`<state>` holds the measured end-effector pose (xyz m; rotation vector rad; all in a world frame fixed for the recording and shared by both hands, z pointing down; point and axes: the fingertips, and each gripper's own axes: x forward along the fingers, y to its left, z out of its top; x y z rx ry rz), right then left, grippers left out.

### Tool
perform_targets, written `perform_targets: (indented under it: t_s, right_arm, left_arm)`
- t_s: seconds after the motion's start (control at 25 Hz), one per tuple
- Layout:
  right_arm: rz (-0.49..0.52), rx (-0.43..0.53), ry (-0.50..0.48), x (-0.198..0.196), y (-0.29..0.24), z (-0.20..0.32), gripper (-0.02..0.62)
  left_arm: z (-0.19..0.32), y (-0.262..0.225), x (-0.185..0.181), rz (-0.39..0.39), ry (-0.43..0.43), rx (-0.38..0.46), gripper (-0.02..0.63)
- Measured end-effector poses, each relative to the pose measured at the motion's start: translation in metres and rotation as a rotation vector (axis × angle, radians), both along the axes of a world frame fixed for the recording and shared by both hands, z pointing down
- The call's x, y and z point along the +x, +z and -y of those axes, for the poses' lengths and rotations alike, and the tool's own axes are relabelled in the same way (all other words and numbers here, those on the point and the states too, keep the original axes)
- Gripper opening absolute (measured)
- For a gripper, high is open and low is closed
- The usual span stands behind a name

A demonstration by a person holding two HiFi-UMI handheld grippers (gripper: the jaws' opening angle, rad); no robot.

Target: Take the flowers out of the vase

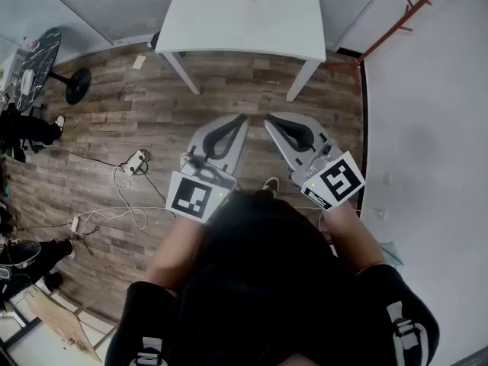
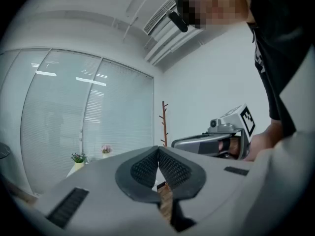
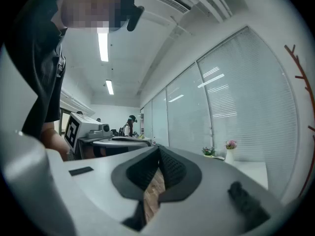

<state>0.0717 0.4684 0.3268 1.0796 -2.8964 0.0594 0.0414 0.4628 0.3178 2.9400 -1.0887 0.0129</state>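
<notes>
Left gripper [image 2: 158,150]: jaws closed tip to tip, nothing between them, held level. The flowers [image 2: 106,149] are seen far ahead of it and off to its left, small, on the white table [image 2: 74,168]; a potted plant [image 2: 78,158] stands further left on the same top. The tips are well apart from the table, with bare floor between.

Right gripper [image 3: 158,149]: jaws likewise pressed together and empty, held level. From it the flowers [image 3: 231,144] lie ahead and to its right, standing in a pale vase [image 3: 229,156], with the plant [image 3: 208,152] just beside it on the nearer side.

In the head view both grippers are toed inward, left [image 1: 241,119] and right [image 1: 268,119], tips close to each other, so the vase is judged to lie roughly straight ahead between them; which is nearer cannot be told. The vase itself is not made out there, as the far side of the table [image 1: 252,21] is cut off.

Long axis: stems upright, jaws closing sideways, so a level approach suits once the jaws are opened.

Room: floor ahead open; cables [image 1: 130,204] off to the left; wall close on the right.
</notes>
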Motion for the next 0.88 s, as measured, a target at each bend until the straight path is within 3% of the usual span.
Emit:
perform_targets:
  t_s: [0.6, 0.88]
  right_arm:
    - [0.020, -0.032, 0.052, -0.066, 0.010, 0.017, 0.020]
    - [0.036, -0.021, 0.098, -0.076, 0.007, 0.039, 0.020]
  left_arm:
    - [0.020, 0.013, -0.068, -0.019, 0.032, -0.015, 0.012]
    - [0.040, 0.015, -0.081, -0.027, 0.057, -0.013, 0.012]
